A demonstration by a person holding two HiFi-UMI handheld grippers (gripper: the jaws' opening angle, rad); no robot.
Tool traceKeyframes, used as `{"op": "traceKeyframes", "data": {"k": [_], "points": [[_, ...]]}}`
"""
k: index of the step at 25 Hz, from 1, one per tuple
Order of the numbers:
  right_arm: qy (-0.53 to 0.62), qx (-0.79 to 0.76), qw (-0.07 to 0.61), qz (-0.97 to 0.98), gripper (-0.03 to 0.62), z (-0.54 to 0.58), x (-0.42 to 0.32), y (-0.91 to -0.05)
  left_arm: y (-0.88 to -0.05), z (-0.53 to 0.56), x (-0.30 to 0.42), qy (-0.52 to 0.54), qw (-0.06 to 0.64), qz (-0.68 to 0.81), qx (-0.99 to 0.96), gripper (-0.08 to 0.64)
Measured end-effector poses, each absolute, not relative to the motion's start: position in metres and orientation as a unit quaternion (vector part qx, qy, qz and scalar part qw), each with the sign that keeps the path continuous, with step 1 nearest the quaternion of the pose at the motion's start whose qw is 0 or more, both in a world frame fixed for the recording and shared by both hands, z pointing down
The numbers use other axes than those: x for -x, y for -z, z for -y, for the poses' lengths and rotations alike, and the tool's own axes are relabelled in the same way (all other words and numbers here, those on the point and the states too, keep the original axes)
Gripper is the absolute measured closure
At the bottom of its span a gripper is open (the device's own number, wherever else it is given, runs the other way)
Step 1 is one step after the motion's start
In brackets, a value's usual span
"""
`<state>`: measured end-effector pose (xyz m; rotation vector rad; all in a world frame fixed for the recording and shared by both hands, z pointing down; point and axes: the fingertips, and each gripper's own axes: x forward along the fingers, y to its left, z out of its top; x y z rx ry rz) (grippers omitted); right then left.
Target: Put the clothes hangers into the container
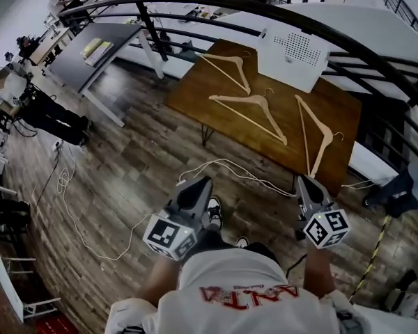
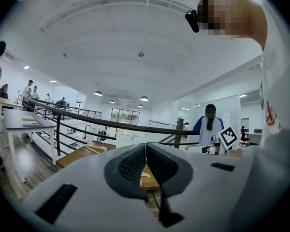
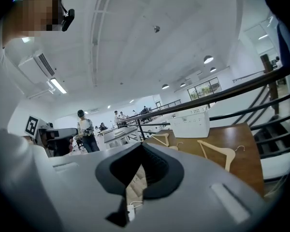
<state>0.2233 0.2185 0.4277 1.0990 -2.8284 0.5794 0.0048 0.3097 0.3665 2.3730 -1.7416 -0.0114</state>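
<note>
Three pale wooden hangers lie flat on a brown wooden table (image 1: 195, 92): one at the back left (image 1: 226, 68), one in the middle (image 1: 254, 113), one on the right (image 1: 313, 141). A white perforated container (image 1: 292, 58) stands at the table's far edge, against the railing. My left gripper (image 1: 198, 184) and right gripper (image 1: 305, 181) hang over the floor, well short of the table, both pointing towards it. The left gripper (image 2: 146, 145) has its jaws shut with nothing between them. The right gripper (image 3: 141, 145) is likewise shut and empty; past it lie the container (image 3: 191, 124) and a hanger (image 3: 217, 152).
A black railing (image 1: 265, 9) curves behind the table. A grey desk (image 1: 90, 54) stands at the left. White cable (image 1: 223, 165) trails over the wooden floor between me and the table. People stand far off (image 3: 84, 132). A yellow-black striped strip (image 1: 375, 252) lies at the right.
</note>
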Motion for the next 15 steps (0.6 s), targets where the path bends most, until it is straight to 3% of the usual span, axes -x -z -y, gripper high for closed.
{"op": "traceKeyframes", "data": {"k": [6,15], "points": [[-0.174,-0.390,0.030,0.904,0.592,-0.178,-0.219,-0.417,-0.364,-0.256,0.008,0.019,0.088,0.562,-0.822,0.549],[-0.141,-0.396,0.042,0.906,0.592,-0.112,-0.135,-0.392,-0.358,-0.180,0.088,0.048,0.105,0.547,-0.829,0.549]]}}
